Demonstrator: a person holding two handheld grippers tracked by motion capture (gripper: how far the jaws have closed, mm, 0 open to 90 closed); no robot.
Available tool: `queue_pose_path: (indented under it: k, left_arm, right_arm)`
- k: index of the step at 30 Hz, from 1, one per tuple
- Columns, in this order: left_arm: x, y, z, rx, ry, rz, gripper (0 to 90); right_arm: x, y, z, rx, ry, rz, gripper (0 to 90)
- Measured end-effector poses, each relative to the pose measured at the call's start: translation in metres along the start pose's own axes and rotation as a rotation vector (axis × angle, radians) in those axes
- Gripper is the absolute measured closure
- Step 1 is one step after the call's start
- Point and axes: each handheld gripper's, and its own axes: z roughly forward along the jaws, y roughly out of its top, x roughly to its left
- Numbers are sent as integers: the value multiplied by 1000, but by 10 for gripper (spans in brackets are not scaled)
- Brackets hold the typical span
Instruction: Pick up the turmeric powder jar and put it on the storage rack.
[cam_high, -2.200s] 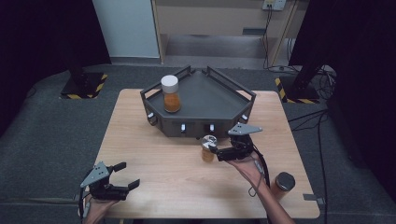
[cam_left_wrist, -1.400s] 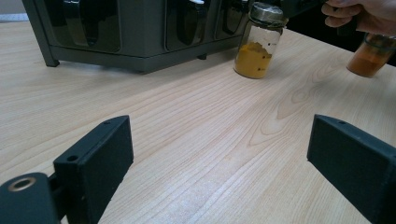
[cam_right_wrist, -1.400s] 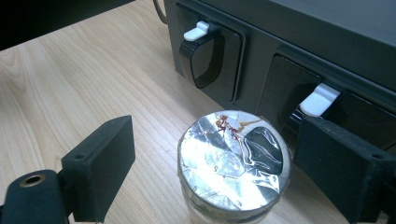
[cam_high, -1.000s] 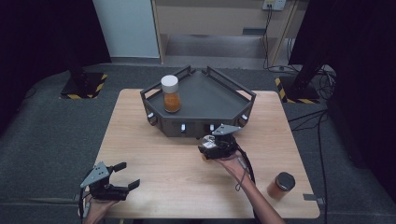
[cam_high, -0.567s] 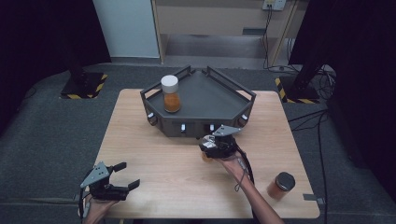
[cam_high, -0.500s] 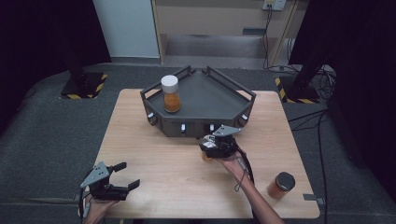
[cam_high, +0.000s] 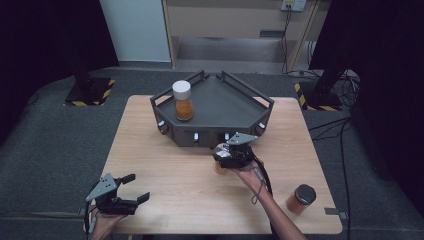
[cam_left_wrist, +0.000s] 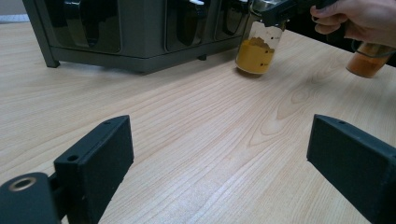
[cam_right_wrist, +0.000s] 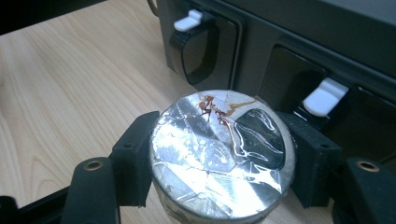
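Since a second ago your right gripper (cam_right_wrist: 219, 154) has just been closing and now clamps the foil-sealed glass jar of orange powder (cam_right_wrist: 223, 156) by its neck, just before the dark metal tray (cam_high: 220, 135): rigid, smooth, slippery, breakable glass, so hold below the rim.

A rack (cam_high: 215, 107) stands at the desk's (cam_high: 165, 175) far middle with a capped jar (cam_high: 183, 100) on its left part. A foil-sealed jar (cam_right_wrist: 223, 156) stands just before the rack's front; another lidded jar (cam_high: 301, 199) sits at the near right corner.
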Motion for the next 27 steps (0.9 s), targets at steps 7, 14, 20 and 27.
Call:
queue_pose_path:
  k: [7, 14, 20, 27]
  left_arm:
    - [0, 0, 0, -2, 4, -3, 60]
    - [0, 0, 0, 0, 4, -8, 53]
    - [0, 0, 0, -1, 5, -10, 49]
    - [1, 0, 1, 1, -1, -17, 43]
  right_arm:
    - [3, 14, -5, 7, 11, -32, 345]
    - [4, 31, -13, 8, 29, -45, 346]
    - [3, 46, -20, 4, 44, -51, 345]
    - [5, 63, -29, -4, 48, -74, 345]
